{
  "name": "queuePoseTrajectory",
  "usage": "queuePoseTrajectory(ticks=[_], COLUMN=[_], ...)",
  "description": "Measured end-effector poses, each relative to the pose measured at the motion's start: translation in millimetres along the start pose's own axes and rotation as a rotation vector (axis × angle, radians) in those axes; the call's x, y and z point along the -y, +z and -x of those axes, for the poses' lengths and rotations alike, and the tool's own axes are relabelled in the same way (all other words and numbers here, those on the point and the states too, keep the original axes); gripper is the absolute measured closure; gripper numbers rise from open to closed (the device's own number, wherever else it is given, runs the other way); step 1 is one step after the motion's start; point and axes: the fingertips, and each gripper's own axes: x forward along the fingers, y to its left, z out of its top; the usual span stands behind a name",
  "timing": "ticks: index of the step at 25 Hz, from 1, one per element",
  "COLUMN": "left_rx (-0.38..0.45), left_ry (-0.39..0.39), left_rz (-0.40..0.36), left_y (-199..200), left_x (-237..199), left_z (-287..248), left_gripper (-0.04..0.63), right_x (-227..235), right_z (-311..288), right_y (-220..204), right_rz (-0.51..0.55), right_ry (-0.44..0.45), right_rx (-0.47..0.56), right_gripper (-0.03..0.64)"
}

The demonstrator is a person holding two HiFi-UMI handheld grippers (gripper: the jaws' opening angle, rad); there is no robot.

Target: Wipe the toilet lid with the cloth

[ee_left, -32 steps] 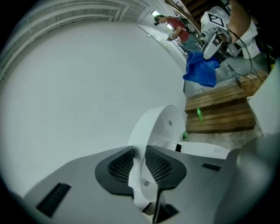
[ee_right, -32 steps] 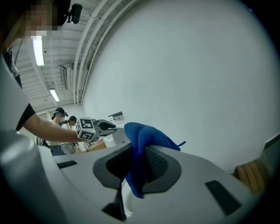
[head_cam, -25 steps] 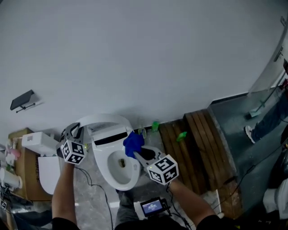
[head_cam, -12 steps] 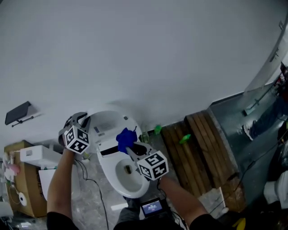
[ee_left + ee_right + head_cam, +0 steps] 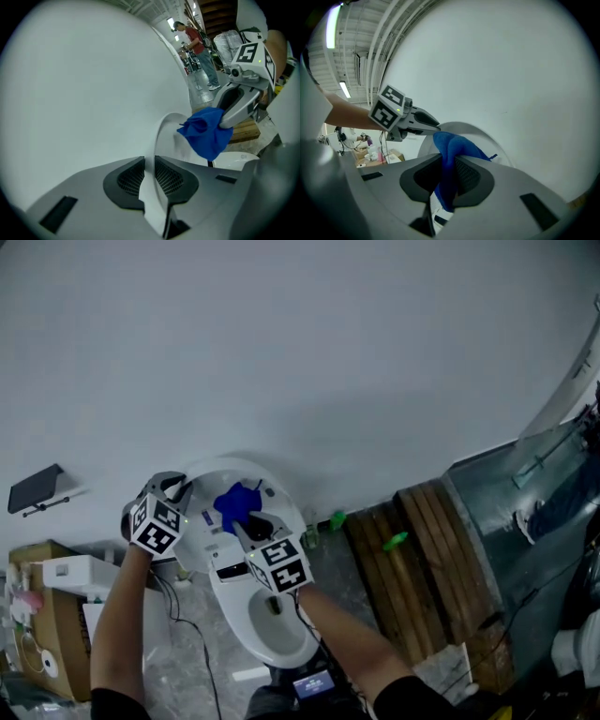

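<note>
The white toilet lid (image 5: 208, 480) stands raised against the wall above the bowl (image 5: 281, 645). My left gripper (image 5: 174, 487) is shut on the lid's left edge; in the left gripper view the thin white edge (image 5: 161, 133) runs between the jaws of that gripper (image 5: 150, 165). My right gripper (image 5: 247, 518) is shut on a blue cloth (image 5: 232, 503) and holds it against the lid's face. The right gripper view shows the cloth (image 5: 452, 145) bunched between that gripper's (image 5: 447, 165) jaws, the lid (image 5: 464, 126) behind it and the left gripper (image 5: 433, 124) at its rim. The left gripper view also has the cloth (image 5: 206, 133).
A wooden slatted platform (image 5: 427, 554) lies right of the toilet with green items (image 5: 395, 540) on and beside it. At the left stands a cardboard box (image 5: 37, 615) with white things on it. A black holder (image 5: 36, 486) hangs on the wall. A cable runs over the floor.
My right gripper has carried the cloth from beside the seat up and left onto the raised lid. The left gripper has moved along with the view and stays at the lid's left edge.
</note>
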Motion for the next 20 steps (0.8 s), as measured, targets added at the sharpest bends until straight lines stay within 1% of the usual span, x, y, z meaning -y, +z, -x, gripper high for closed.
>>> queuePoseTrajectory(ticks=[5, 9, 15, 20], left_rx=[-0.033, -0.058, -0.051, -0.059], left_ry=[-0.026, -0.039, -0.059, -0.078], left_rz=[0.021, 0.020, -0.002, 0.010], left_y=[0, 2, -1, -4], left_x=[-2, -7, -11, -18], left_z=[-6, -11, -14, -21], left_gripper=[0.525, 0.525, 0.523, 0.523], right_x=[27, 42, 44, 38], right_z=[-48, -73, -100, -120], right_y=[19, 30, 42, 41], right_rz=[0.023, 0.071, 0.081, 0.105], right_ry=[-0.020, -0.038, -0.049, -0.038], right_rx=[0.017, 0.053, 0.097, 0.110], right_gripper=[0.548, 0.548, 0.548, 0.548])
